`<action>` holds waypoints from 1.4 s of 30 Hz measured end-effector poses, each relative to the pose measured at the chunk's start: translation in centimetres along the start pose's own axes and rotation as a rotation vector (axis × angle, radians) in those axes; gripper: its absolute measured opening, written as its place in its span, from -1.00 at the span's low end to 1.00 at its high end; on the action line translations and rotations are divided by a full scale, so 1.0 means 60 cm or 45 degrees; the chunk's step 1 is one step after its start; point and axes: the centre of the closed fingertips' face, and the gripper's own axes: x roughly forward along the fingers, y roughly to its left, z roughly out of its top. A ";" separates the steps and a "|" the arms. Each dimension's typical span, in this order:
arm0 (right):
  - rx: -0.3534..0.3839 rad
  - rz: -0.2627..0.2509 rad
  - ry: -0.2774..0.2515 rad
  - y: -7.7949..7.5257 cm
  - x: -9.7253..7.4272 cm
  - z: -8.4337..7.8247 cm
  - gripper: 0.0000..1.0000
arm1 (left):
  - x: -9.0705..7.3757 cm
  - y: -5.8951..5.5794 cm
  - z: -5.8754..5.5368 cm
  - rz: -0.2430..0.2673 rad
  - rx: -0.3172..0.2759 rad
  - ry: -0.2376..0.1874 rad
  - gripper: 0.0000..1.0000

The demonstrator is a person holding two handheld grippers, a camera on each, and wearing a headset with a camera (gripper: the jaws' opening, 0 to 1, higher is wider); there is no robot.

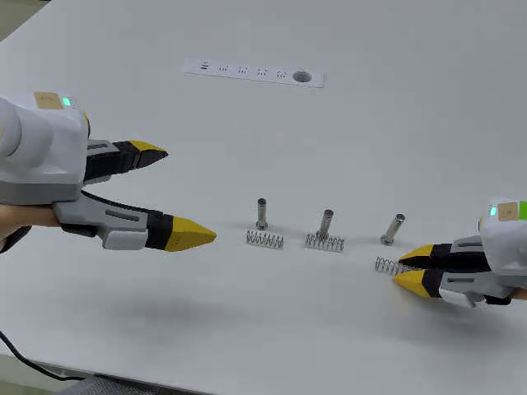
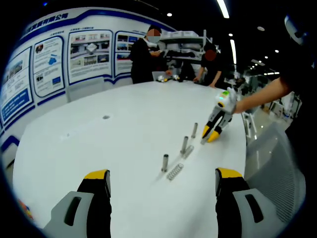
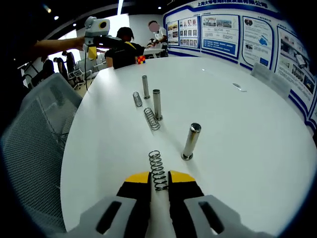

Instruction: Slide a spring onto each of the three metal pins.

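Observation:
Three short metal pins stand in a row on the white table: left pin (image 1: 262,213), middle pin (image 1: 325,223), right pin (image 1: 394,229). A spring lies flat in front of each: left spring (image 1: 264,239), middle spring (image 1: 324,243), right spring (image 1: 385,265). My right gripper (image 1: 409,268) is low at the table, and its yellow tips are shut on the near end of the right spring (image 3: 157,170), beside the nearest pin (image 3: 190,141). My left gripper (image 1: 181,193) hovers left of the row, wide open and holding nothing, with the pins (image 2: 165,162) ahead of it (image 2: 162,176).
A white power strip (image 1: 251,72) lies flat at the far side of the table (image 1: 247,329). A grey mesh chair (image 3: 34,148) stands by the table's edge. People (image 2: 148,54) stand beyond the far end, in front of poster walls.

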 end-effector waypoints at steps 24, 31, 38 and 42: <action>0.004 -0.023 -0.089 0.018 -0.027 0.062 -0.78 | 0.008 -0.029 0.027 -0.041 0.054 -0.014 0.75; -0.118 -0.005 -0.085 0.028 -0.048 0.117 -0.78 | 0.024 -0.069 0.036 -0.141 0.082 -0.041 0.70; -0.203 0.045 -0.100 0.062 -0.060 0.176 -0.78 | 0.040 -0.108 0.039 -0.242 0.109 -0.056 0.58; -0.264 0.081 -0.101 0.084 -0.060 0.202 -0.78 | 0.049 -0.129 0.047 -0.299 0.129 -0.068 0.43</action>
